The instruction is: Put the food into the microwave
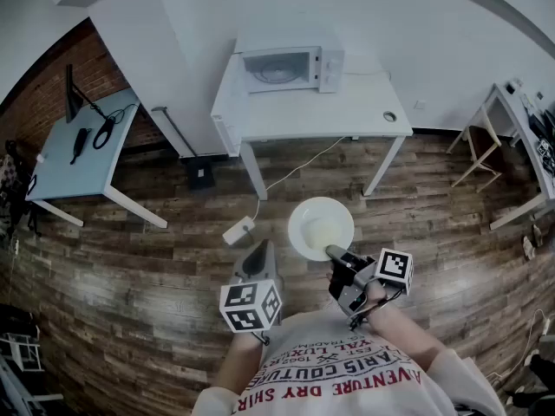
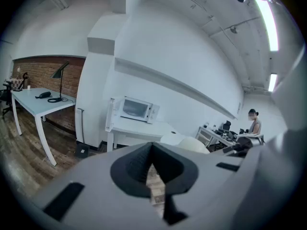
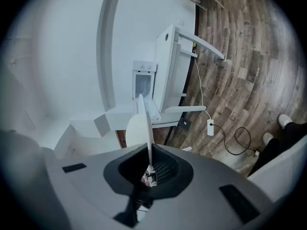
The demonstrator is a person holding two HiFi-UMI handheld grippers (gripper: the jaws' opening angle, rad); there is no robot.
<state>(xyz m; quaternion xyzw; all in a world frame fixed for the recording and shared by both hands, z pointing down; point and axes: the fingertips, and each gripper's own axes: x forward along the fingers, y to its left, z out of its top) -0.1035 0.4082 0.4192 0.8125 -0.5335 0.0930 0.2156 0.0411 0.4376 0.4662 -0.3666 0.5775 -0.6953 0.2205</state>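
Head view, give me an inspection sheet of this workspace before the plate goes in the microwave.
Surface: white table.
Job's things: microwave on table; plate with pale food, carried over floor.
Clutter: small round item on table.
Grippers: right gripper claw shut on plate rim; left gripper claw shut, empty.
Cables: power strip and cord on floor.
Surroundings: wood floor, brick wall, side desk.

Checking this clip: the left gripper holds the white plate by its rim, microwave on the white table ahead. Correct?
No: the right gripper holds the plate by its rim, as the right gripper view shows, jaws shut on its edge. The left gripper carries nothing. The microwave on the white table ahead is correct.
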